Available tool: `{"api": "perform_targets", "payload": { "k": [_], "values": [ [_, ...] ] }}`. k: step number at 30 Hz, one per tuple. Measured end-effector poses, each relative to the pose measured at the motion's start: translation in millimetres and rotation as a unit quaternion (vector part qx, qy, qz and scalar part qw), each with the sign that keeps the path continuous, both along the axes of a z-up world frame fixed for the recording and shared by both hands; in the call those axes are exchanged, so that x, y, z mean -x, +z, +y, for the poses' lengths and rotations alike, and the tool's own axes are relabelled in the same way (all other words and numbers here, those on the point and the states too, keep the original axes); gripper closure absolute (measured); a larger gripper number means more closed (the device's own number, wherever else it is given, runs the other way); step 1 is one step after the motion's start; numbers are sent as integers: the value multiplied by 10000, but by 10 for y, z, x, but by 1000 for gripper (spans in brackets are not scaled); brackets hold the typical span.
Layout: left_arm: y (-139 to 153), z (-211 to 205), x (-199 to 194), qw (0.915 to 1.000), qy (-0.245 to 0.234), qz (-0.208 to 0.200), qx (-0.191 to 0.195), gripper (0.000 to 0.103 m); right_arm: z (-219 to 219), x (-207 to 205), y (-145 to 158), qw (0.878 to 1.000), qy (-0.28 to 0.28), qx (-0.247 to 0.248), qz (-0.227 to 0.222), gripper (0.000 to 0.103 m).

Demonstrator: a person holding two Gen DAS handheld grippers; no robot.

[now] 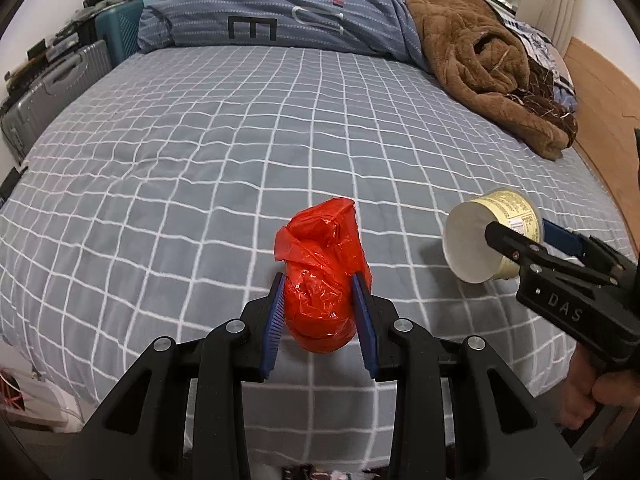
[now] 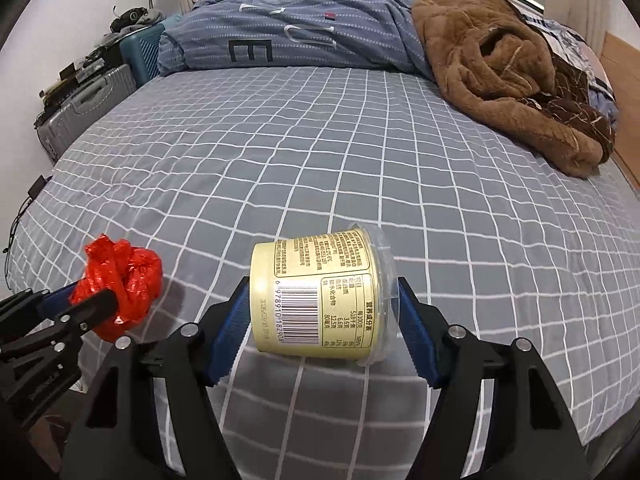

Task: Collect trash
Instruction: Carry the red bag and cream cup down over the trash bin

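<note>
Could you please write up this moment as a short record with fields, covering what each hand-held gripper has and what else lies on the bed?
setting: bed with grey checked sheet
left hand-held gripper: shut on crumpled red plastic bag, lifted off the sheet
right hand-held gripper: shut on cream yogurt cup, held on its side across its base and rim
cup in left view: open mouth faces the camera, looks empty
other items on bed: blue striped duvet, brown fleece blanket
beside bed: suitcases
</note>
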State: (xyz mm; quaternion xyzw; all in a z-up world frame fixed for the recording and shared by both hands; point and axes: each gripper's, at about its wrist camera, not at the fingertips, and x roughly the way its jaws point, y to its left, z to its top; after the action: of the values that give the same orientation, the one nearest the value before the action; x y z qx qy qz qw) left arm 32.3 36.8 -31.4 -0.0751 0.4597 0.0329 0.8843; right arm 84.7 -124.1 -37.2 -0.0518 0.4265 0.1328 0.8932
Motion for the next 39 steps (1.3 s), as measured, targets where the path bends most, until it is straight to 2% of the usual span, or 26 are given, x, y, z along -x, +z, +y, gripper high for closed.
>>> {"api": "perform_targets", "payload": {
  "k": [20,39],
  "values": [
    [317,-414,573,9995,-282,-143,-36,71,-404,882,325,9991,-293,-284,-84,36],
    [335,-514,1142,9994,-311,-120,-117,71,-621,1615,376,9988,-393,-275,-123,36]
  ]
}}
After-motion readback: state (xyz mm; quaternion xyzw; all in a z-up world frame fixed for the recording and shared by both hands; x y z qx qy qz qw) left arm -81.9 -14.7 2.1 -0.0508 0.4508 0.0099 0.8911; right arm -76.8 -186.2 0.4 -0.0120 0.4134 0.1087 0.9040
